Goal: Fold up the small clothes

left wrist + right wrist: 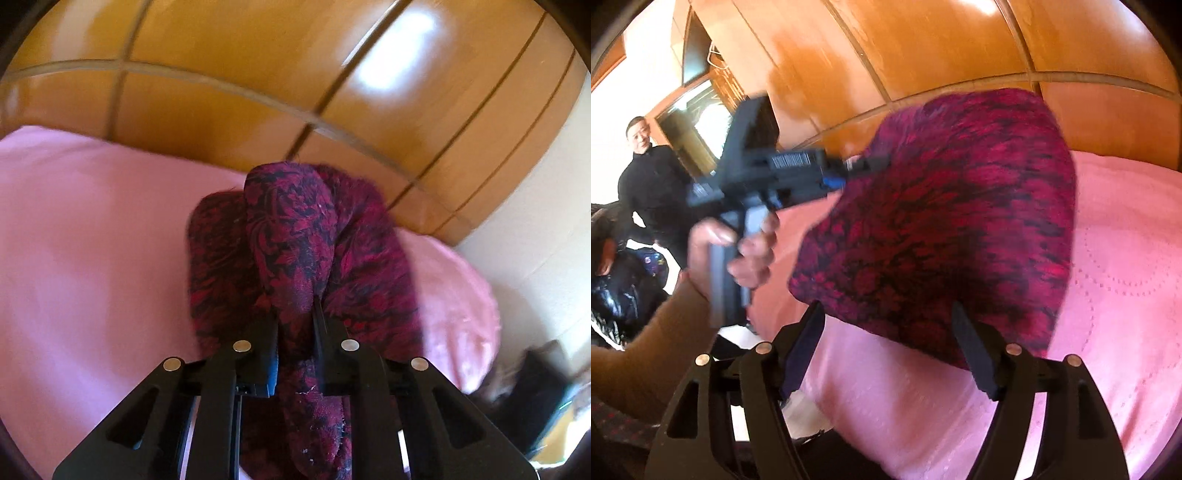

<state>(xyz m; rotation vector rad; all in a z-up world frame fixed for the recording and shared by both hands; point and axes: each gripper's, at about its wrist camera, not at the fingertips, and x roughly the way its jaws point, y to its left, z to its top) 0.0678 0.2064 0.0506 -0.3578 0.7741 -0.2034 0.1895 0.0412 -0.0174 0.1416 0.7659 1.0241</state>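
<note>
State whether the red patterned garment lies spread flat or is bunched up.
Bunched: the red patterned garment hangs in folds, pinched by the left gripper above the pink bedspread.

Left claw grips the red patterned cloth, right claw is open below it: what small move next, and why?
Probably close the right claw on the lower edge of the red patterned cloth. The left claw is shut on one bunched end, the cloth hangs above the pink bedcover, and that edge lies between the open jaws.

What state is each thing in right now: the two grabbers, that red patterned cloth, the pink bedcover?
left gripper: shut on the red patterned garment.
right gripper: open, jaws wide apart; the garment's lower edge is between them, unpinched.
red patterned garment: lifted off the bed, bunched, hanging.
pink bedcover: spread flat.
</note>
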